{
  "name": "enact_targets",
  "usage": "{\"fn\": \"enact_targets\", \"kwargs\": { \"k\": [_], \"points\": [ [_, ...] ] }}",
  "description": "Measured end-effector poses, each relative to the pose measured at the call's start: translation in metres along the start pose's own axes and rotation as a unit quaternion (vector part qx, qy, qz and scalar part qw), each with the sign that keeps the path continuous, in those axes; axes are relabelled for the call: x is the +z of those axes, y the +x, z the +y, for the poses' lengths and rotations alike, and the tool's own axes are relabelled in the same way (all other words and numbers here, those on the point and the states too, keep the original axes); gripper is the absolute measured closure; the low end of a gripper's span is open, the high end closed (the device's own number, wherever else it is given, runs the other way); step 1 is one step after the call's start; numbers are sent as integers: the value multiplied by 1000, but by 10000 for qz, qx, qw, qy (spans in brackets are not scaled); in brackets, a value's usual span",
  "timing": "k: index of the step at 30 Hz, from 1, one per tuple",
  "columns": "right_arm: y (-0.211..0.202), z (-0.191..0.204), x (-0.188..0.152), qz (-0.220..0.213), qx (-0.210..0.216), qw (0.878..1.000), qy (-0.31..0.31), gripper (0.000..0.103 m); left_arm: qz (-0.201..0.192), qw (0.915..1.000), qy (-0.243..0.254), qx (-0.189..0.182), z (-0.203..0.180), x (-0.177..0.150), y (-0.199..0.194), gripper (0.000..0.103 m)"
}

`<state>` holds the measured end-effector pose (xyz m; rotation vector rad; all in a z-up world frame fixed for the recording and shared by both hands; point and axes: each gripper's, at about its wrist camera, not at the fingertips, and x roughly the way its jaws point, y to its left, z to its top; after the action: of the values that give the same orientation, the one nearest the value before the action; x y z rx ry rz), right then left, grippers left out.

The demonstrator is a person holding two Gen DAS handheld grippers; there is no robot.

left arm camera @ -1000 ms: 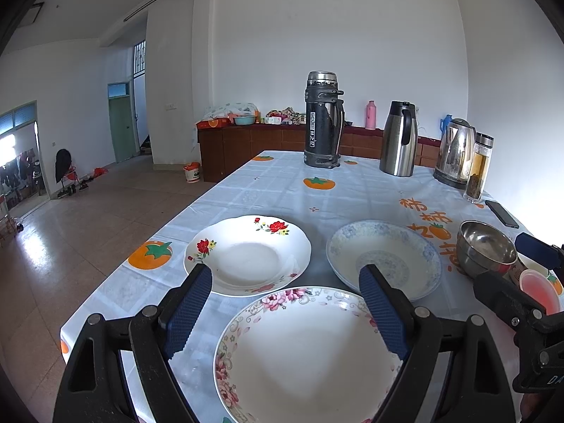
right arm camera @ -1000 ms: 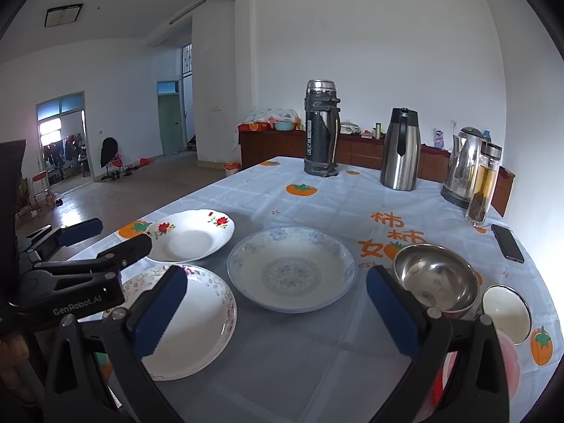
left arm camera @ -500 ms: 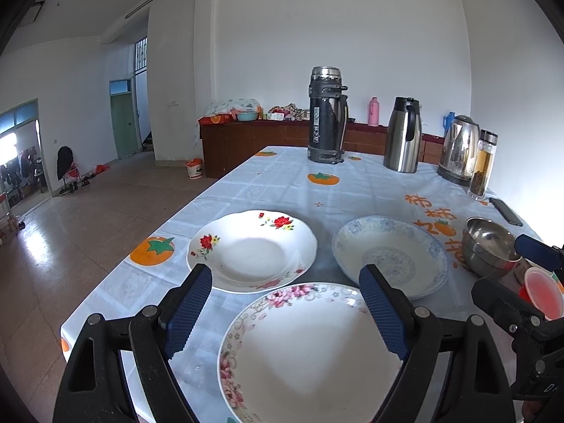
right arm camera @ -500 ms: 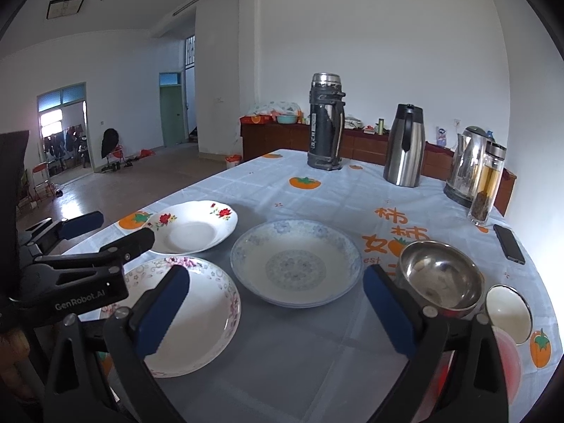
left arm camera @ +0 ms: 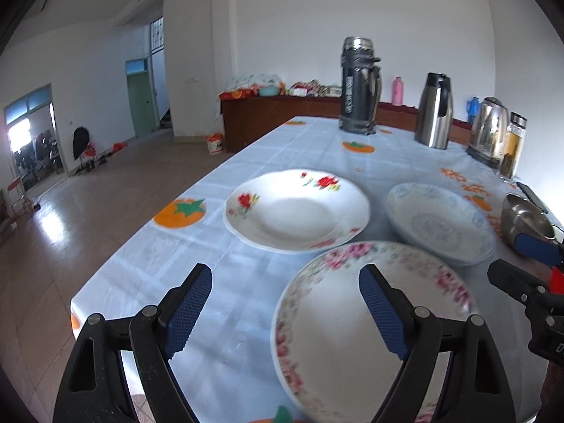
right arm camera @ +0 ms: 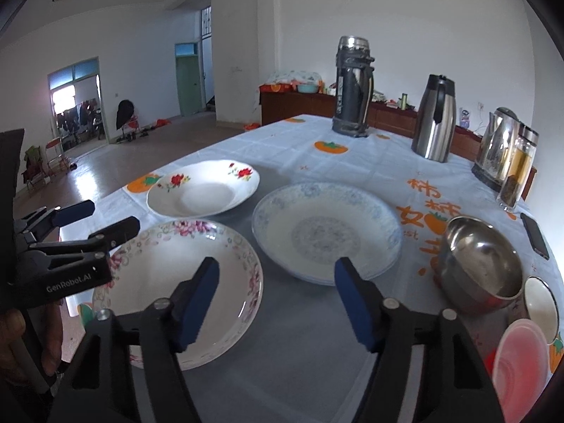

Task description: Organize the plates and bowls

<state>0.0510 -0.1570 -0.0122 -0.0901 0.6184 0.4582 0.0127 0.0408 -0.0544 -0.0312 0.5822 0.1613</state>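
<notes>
Three plates lie on the table: a pink-flowered plate [left arm camera: 370, 317] [right arm camera: 176, 282] nearest, a red-flowered plate [left arm camera: 296, 208] [right arm camera: 202, 188] behind it, and a blue-patterned plate [left arm camera: 437, 222] [right arm camera: 326, 232] to the right. A steel bowl [right arm camera: 479, 257], a small white bowl [right arm camera: 541, 303] and a pink bowl [right arm camera: 518, 359] sit at the right. My left gripper [left arm camera: 285, 303] is open and empty over the pink-flowered plate's left edge. My right gripper [right arm camera: 276, 292] is open and empty between the pink-flowered and blue-patterned plates.
At the table's far end stand a dark thermos [right arm camera: 352, 88], a steel carafe [right arm camera: 435, 120], a kettle [right arm camera: 497, 144] and a glass tea bottle [right arm camera: 518, 172]. A phone [right arm camera: 534, 234] lies at the right edge. The table's left edge [left arm camera: 116, 253] drops to open floor.
My left gripper has shifted left, so the pink-flowered plate now sits under its right finger. My right gripper has moved forward and its jaws have narrowed somewhat.
</notes>
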Motion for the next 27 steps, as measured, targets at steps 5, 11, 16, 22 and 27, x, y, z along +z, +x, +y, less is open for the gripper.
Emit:
{"fn": "enact_targets", "kwargs": {
  "k": [5,11,16,22,27],
  "points": [
    [16,4,-7,240,127,9996,-75,51,155,9998,-94,25,11,-8,5,16],
    [32,3,-10,418,210,9988,-141,60,244,9997,-54,-5,11,-14,8,17],
    [40,4,-11,625,337,9973,-163,66,410,9991,-9,-119,7,-19,15,31],
    [48,2,-12,830,426,9956,-98,69,589,9980,14,-224,2,-23,20,42],
    [50,5,-13,903,522,9944,-180,79,663,9975,17,-222,2,-26,24,53]
  ]
}}
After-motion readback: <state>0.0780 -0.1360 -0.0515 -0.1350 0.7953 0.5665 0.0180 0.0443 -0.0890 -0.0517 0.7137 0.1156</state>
